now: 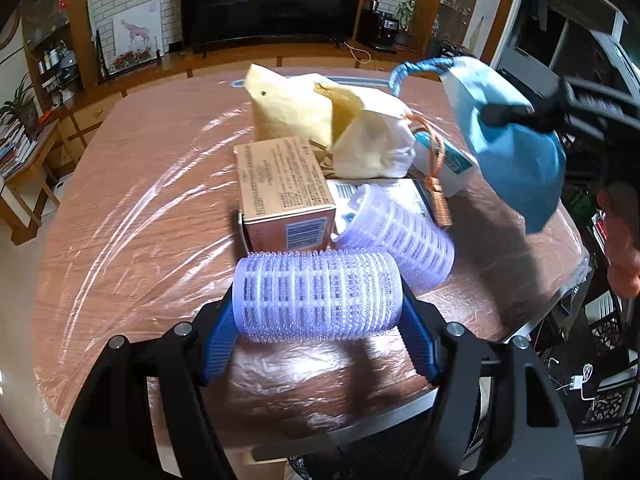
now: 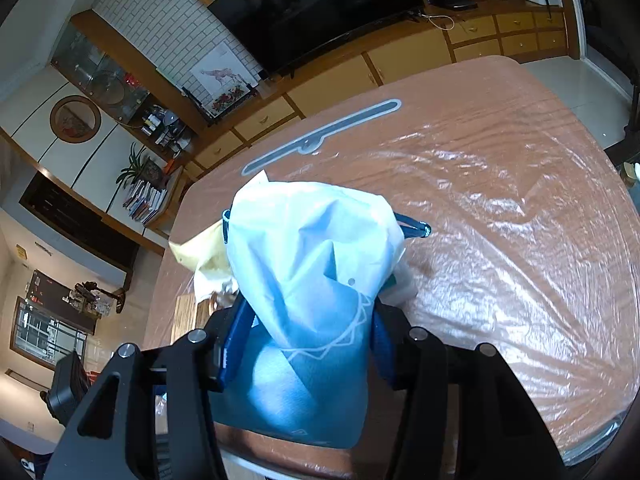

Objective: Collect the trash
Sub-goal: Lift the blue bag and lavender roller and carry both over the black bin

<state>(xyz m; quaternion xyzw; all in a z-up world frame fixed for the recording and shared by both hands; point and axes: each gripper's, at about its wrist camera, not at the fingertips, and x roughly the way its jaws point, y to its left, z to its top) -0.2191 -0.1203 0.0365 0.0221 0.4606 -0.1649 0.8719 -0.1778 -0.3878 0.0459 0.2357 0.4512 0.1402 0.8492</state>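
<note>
Two grippers are at work over a wooden table (image 1: 120, 200) wrapped in clear plastic film. The left gripper (image 1: 318, 330) stands partly open with its blue pads pressed on the two ends of a lilac hair roller (image 1: 316, 294), which lies crosswise between the fingers and is lifted clear of the tabletop. Just beyond that roller, further from the gripper, sits a second lilac roller (image 1: 394, 236) leaning beside a small brown cardboard box (image 1: 286, 192). Behind those lie a crumpled yellow paper bag (image 1: 292, 106), a white pouch (image 1: 374, 148) with an orange cord, and some printed white packaging (partly hidden). The right gripper (image 2: 306, 354) is nearly closed, its pads pinching the blue-and-white drawstring bag (image 2: 308, 292) by a bunched fold; the bag bulges out ahead of and below the fingers. From the left wrist view that bag (image 1: 508, 144) hangs up and to the right of the pile, above the table.
</note>
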